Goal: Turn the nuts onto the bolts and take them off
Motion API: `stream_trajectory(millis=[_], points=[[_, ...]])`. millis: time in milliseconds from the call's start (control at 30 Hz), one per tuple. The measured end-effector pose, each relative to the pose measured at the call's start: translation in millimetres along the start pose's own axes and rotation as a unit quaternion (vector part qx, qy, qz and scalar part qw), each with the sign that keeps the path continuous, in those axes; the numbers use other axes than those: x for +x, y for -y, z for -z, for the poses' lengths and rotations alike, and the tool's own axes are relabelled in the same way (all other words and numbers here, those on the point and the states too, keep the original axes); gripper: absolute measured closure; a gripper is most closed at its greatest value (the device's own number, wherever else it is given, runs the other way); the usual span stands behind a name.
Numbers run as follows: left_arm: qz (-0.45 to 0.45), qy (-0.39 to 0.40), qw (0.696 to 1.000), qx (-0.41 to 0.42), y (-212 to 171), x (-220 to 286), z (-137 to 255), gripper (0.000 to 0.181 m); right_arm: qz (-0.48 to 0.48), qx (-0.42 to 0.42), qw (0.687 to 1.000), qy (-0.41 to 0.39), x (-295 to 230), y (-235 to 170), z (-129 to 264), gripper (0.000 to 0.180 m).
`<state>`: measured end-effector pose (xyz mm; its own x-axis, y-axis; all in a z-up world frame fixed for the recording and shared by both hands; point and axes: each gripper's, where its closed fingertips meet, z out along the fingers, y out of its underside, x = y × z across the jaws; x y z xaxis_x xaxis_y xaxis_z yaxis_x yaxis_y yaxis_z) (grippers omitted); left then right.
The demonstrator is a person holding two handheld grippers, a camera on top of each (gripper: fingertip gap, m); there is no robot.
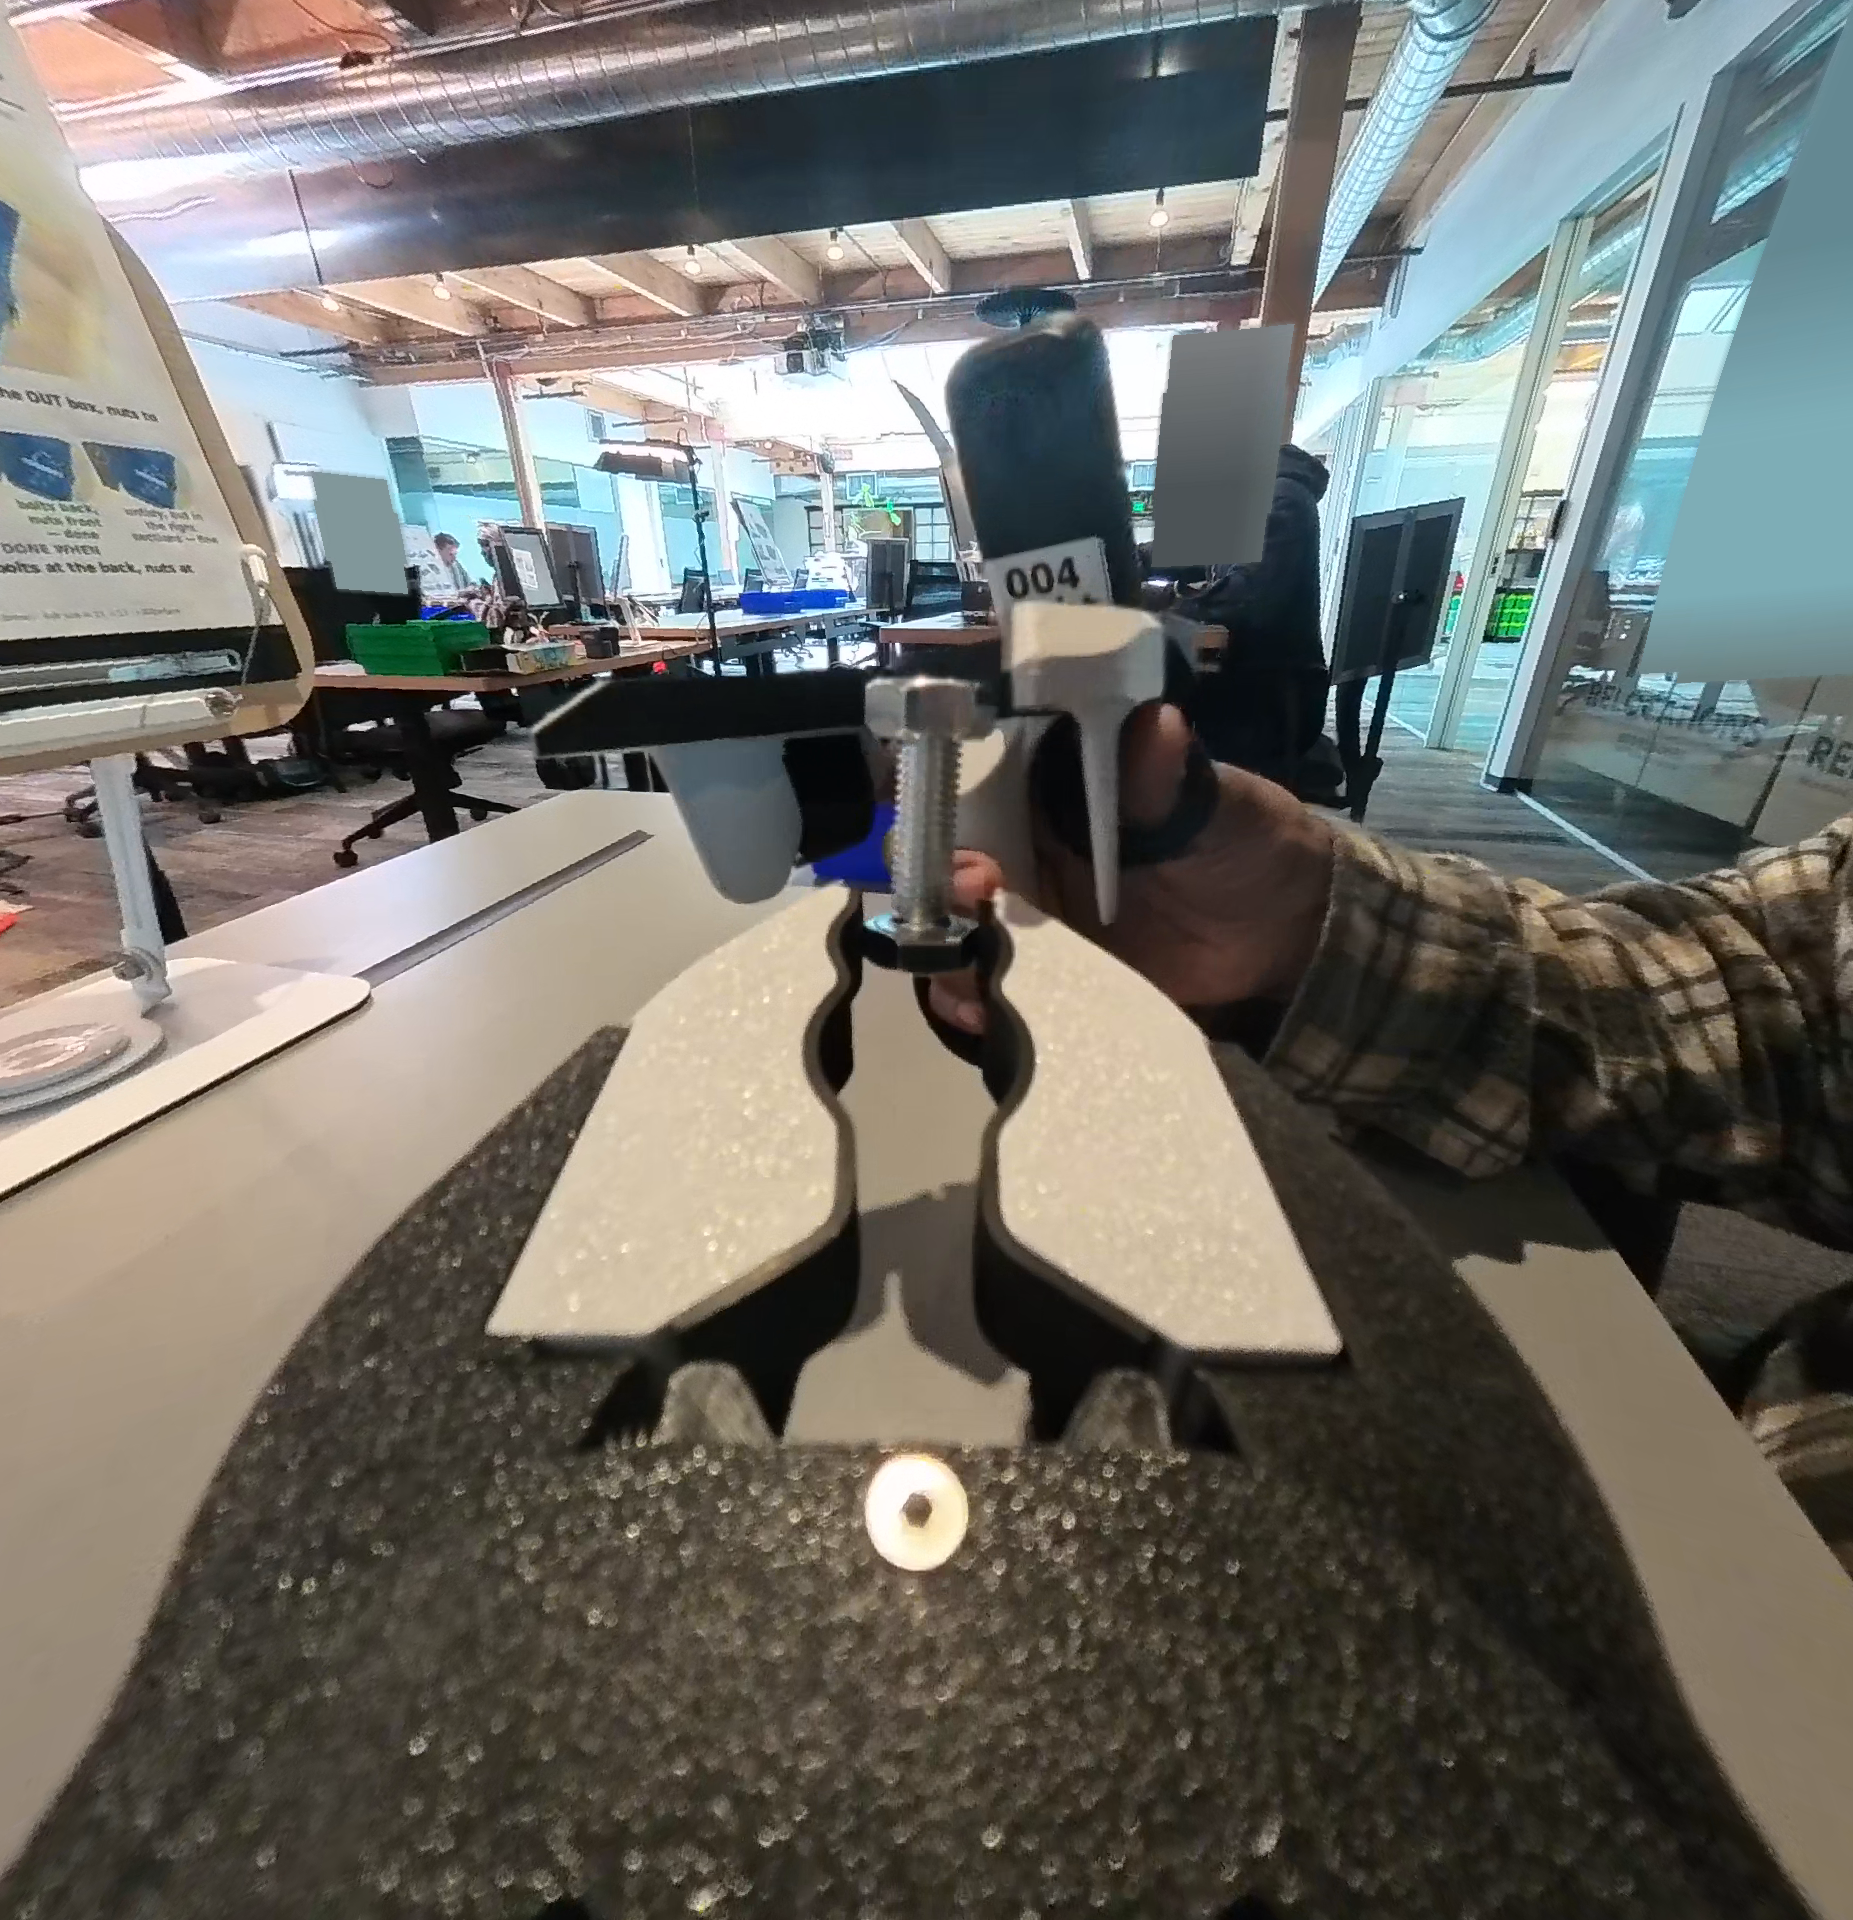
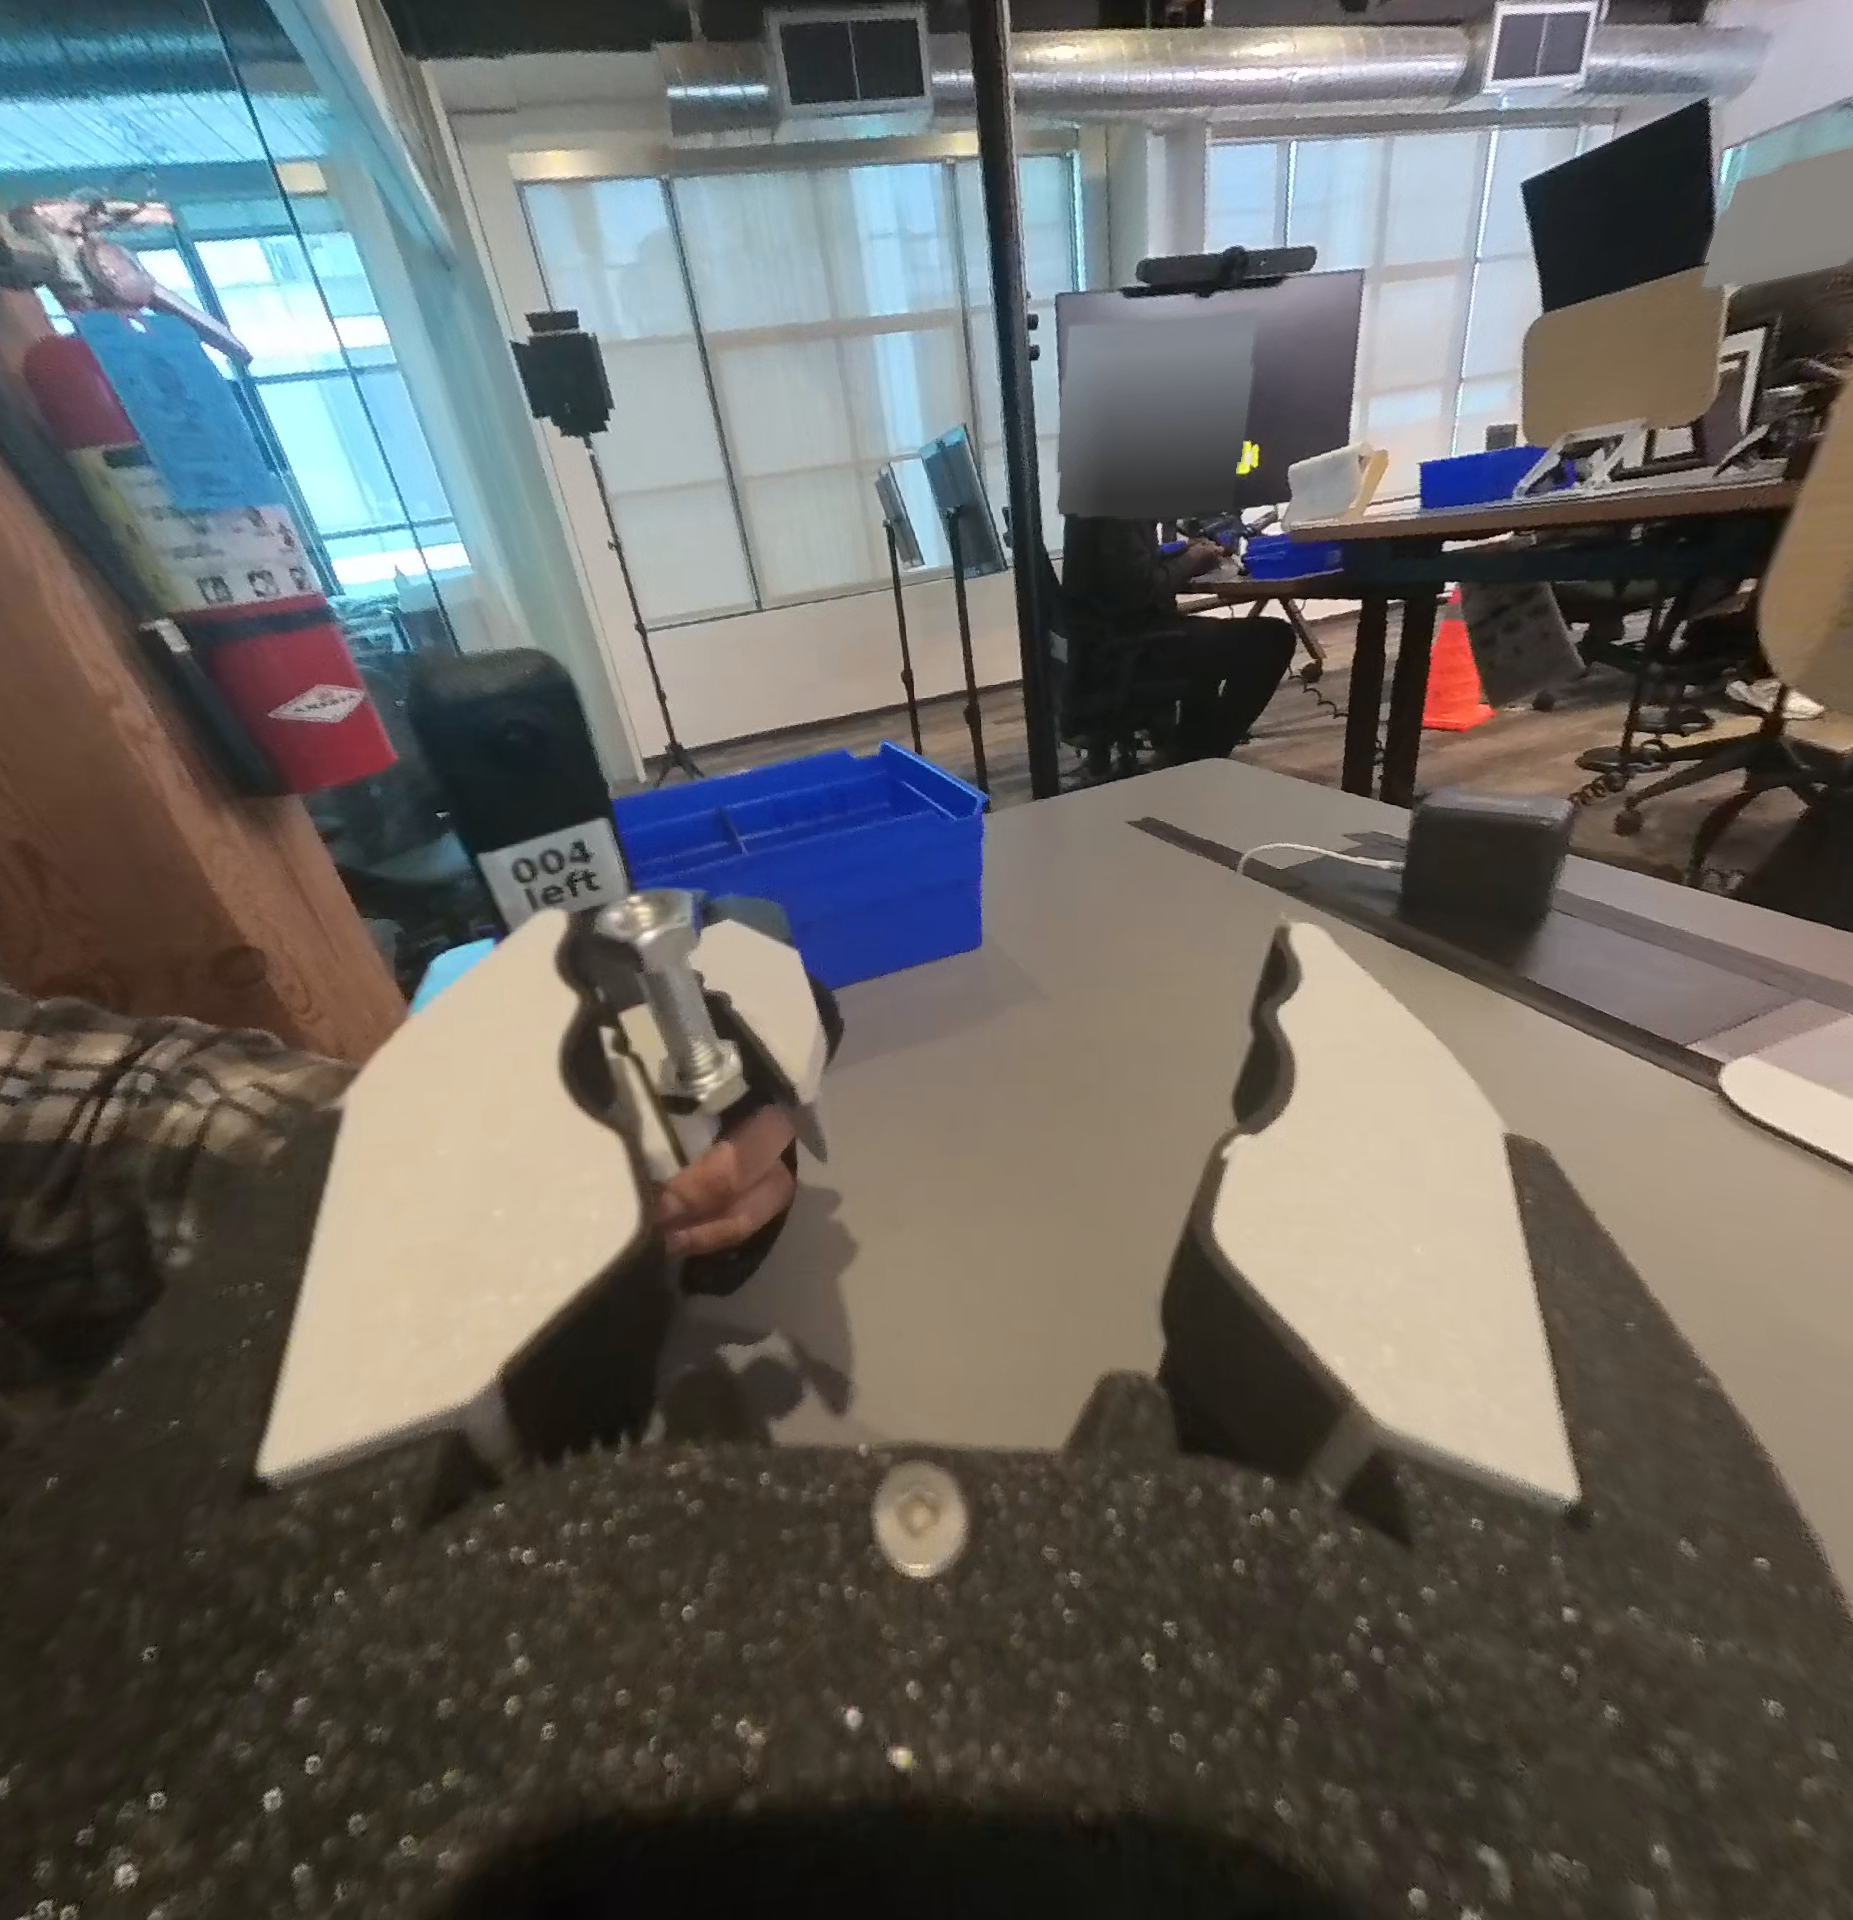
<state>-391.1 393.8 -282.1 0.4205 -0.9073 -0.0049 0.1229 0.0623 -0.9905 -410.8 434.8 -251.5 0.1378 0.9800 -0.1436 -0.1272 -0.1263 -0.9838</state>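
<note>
A silver bolt (image 1: 924, 800) stands upright, head on top, with a hex nut (image 1: 917, 940) at the low end of its thread. My left gripper (image 1: 917, 945) is shut on the nut at its fingertips, above the grey table (image 1: 278, 1195). My right gripper (image 1: 917, 831), held by a hand in a plaid sleeve (image 1: 1524, 997), faces it with its fingers spread either side of the bolt's head. In the right wrist view my right gripper (image 2: 917, 956) is wide open. The bolt (image 2: 673, 997) and nut (image 2: 702, 1081) sit by its left fingertip, held by the left gripper (image 2: 683, 1039).
A blue divided bin (image 2: 818, 862) stands on the table's far left part. A dark box (image 2: 1483, 852) with a white cable sits on the table's centre strip. A sheet on a white stand (image 1: 101, 436) is at the left, on a flat base (image 1: 226, 997). Left tips to right tips: about 5 cm.
</note>
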Motion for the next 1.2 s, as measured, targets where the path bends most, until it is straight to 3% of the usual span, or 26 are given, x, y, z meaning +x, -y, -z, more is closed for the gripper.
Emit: stream_trajectory(millis=[800,867,967,1000,1200], points=[[-0.007,0.008,1.0,0.006,3.8,-1.7,2.0,0.161,0.01,-0.001,1.0,0.021,-9.7,4.8,1.0,0.068],[-0.008,0.022,1.0,0.005,3.8,-5.9,3.0,0.161,0.004,0.0,1.0,0.016,-13.9,4.6,4.7,0.077],[-0.01,0.072,0.997,-0.01,-1.5,-20.7,5.5,0.161,-0.019,0.016,1.0,-0.019,-22.3,2.8,12.5,0.123],[-0.011,0.088,0.996,-0.015,-3.4,-25.4,6.6,0.161,-0.026,0.012,0.999,-0.043,-22.2,-0.5,13.8,0.128],[-0.004,0.137,0.99,-0.022,-7.3,-37.7,10.1,0.161,-0.024,0.0,0.993,-0.119,-20.2,-11.5,-1.9,0.132]])
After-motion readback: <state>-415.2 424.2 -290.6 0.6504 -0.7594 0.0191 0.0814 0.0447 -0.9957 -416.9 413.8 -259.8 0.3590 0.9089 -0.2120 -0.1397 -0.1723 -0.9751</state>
